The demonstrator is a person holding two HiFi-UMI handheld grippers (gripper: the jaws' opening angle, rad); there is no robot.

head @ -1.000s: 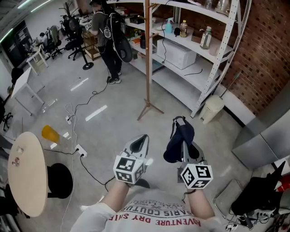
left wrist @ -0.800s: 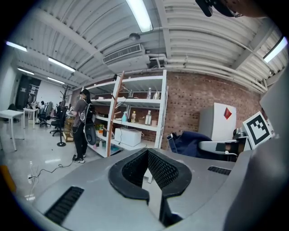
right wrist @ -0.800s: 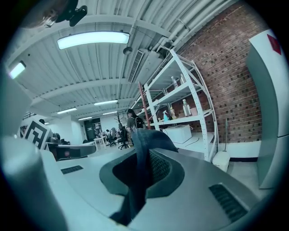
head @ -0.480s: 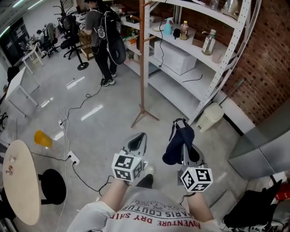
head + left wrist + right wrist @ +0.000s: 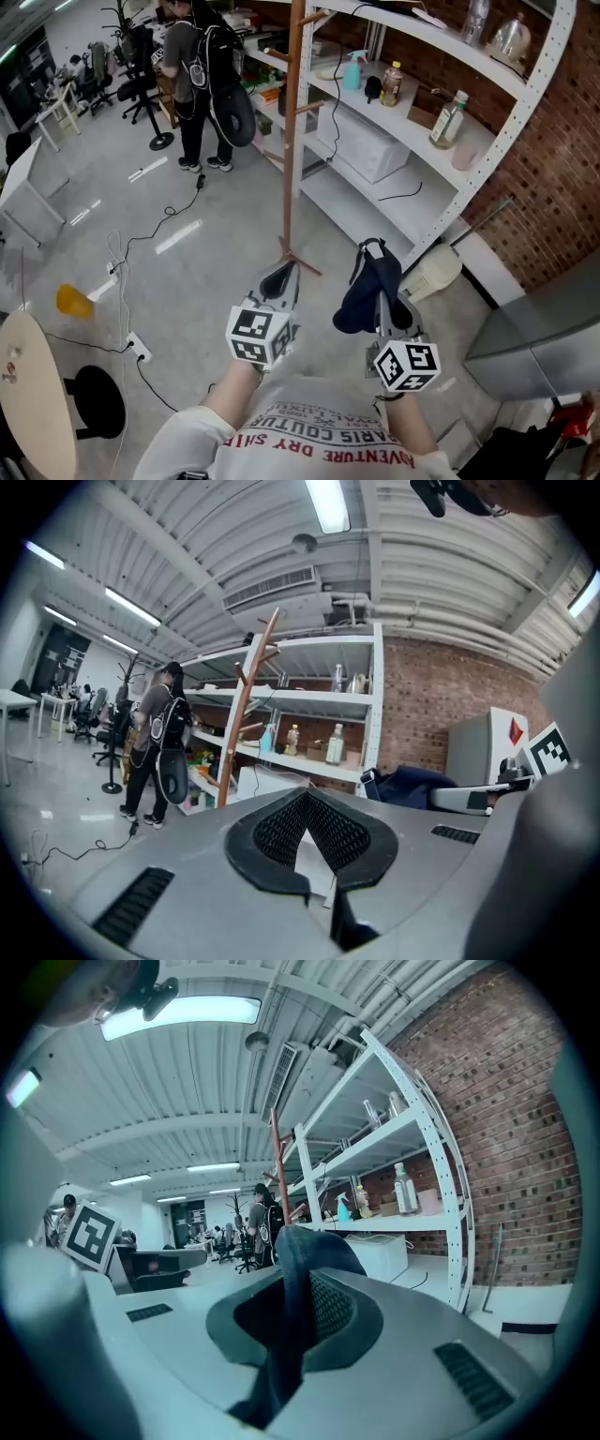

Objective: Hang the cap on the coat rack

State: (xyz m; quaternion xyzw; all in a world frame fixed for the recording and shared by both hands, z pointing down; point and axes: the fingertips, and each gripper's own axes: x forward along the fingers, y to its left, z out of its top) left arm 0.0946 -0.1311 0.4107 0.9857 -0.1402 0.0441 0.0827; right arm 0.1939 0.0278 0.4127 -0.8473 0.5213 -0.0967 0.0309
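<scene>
A tall wooden coat rack (image 5: 291, 141) with short pegs stands on the grey floor just ahead of both grippers, in front of the shelving. It also shows as a slanted pole (image 5: 246, 714) in the left gripper view and as the coat rack (image 5: 277, 1171) far off in the right gripper view. My right gripper (image 5: 381, 298) is shut on a dark navy cap (image 5: 370, 281), whose fabric (image 5: 302, 1251) is pinched between the pads and droops over the jaws. My left gripper (image 5: 283, 274) is shut with nothing in it, to the left of the cap (image 5: 412, 785).
White metal shelving (image 5: 450, 169) with bottles and a white box (image 5: 370, 141) runs behind the rack along a brick wall. A person with a backpack (image 5: 202, 75) stands at the far left. Cables (image 5: 141, 244), a white bin (image 5: 433, 272) and a round table (image 5: 37, 394) lie around.
The coat rack and the shelving have come closer and lower in the head view. Both grippers keep their pose, and the cap stays in the right one.
</scene>
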